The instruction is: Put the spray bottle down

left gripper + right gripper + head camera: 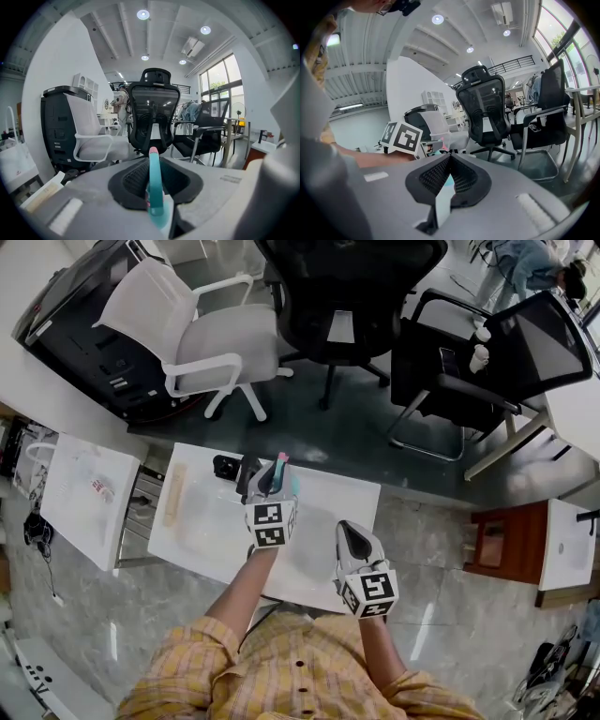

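ok, left gripper [266, 486] has its jaws clamped partway closed on the slim teal plastic spray bottle with the pink tip [153, 185]. bottle is pinched between the ribbed black pads, pink end showing just past the jaw tips, toward 12 o'clock in the head view. it's over the white rectangular table [202, 540], near the far edge; can't tell if it touches the top yet. gripper is tilted slightly nose-down, which reads like a set-down approach. my call: bottle not released, job about halfway.

right gripper [349, 531] is at 4 o'clock from the left one, jaw tips together, nothing in them, probably parked clear of the drop spot.

small black object [225, 466] lies on the table at 10 o'clock of the bottle, close by, so the landing should stay right of it. next would be lower, open jaws, back out.
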